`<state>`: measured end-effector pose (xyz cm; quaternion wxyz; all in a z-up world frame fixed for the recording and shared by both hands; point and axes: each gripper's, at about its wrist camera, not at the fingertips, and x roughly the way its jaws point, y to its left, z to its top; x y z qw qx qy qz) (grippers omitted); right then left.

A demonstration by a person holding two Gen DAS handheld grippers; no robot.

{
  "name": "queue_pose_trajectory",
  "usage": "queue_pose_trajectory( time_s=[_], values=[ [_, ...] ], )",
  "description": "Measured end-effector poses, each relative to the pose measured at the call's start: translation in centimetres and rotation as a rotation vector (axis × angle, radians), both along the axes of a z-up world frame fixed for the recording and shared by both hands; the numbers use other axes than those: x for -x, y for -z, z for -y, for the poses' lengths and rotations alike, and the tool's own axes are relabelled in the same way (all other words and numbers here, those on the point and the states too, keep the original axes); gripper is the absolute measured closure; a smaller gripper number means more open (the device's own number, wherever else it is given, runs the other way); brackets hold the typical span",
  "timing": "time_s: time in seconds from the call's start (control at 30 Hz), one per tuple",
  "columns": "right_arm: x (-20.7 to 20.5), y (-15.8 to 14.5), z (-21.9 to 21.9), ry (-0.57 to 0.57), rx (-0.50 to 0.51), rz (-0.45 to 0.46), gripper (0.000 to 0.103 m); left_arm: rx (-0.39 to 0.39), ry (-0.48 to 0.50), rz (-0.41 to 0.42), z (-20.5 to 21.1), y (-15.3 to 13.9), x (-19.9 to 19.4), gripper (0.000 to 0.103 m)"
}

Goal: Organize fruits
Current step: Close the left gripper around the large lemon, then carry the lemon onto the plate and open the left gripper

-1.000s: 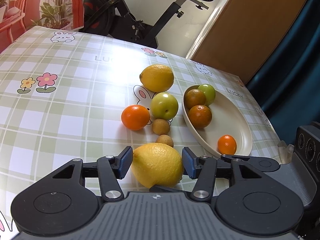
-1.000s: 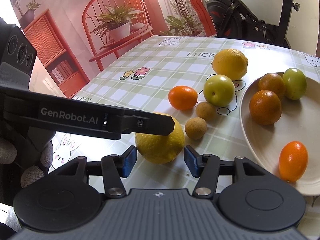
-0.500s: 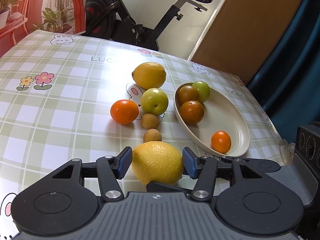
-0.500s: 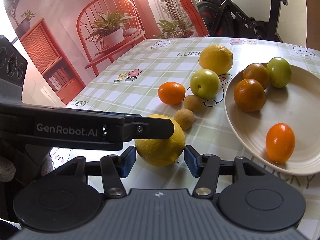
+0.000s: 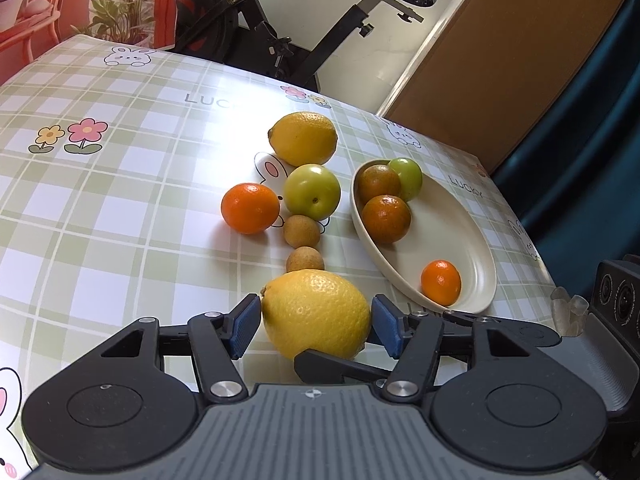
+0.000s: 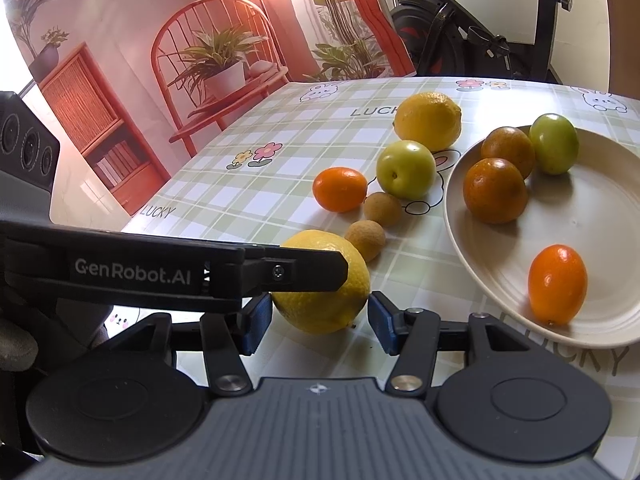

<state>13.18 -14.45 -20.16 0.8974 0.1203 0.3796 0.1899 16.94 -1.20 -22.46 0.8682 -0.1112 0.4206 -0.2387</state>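
plate [image 6: 600, 332]: four fruits | left claw [image 5: 316, 322]: opening around lemon [image 5: 316, 312] | right claw [image 6: 320, 322]: parted, empty

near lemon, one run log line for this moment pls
near lemon on tablecloth | left gripper opening, straddles lemon | right gripper open | plate: four fruits

two lemons [image 5: 316, 314], two green plums [image 5: 312, 191], two longans [image 5: 302, 231], one plate [image 5: 460, 240]
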Motion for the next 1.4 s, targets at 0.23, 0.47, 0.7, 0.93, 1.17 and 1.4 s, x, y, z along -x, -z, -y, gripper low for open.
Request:
queue_pose_trajectory(
  time_s=[0.23,0.47,0.7,0.93,1.17,1.4],
  values=[
    [0.0,-0.1,0.2,0.004,-0.002,0.007,0.047,-0.022,0.008,-0.002,0.7,0.2,0.1,0.039],
    [0.6,-1.1,0.5,0.017,0.007,0.053,0.047,-0.033,0.027,0.045,1.3,-1.5,0.1,0.039],
    [1.2,-2.7,1.8,0.064,0.026,0.121,0.047,-0.049,0.101,0.102,4.0,-3.5,-0.8,0.041],
    [1.8,-2.5,5.1,0.158,0.026,0.108,0.047,-0.059,0.189,0.081,7.9,-2.9,-1.9,0.041],
    [1.5,-2.1,7.1,0.223,0.016,0.088,0.047,-0.066,0.203,0.066,9.7,-2.5,-3.2,0.041],
    [1.0,-1.9,8.0,0.254,0.023,0.085,0.047,-0.078,0.207,0.056,11.0,-1.8,-4.0,0.041]
  ],
)
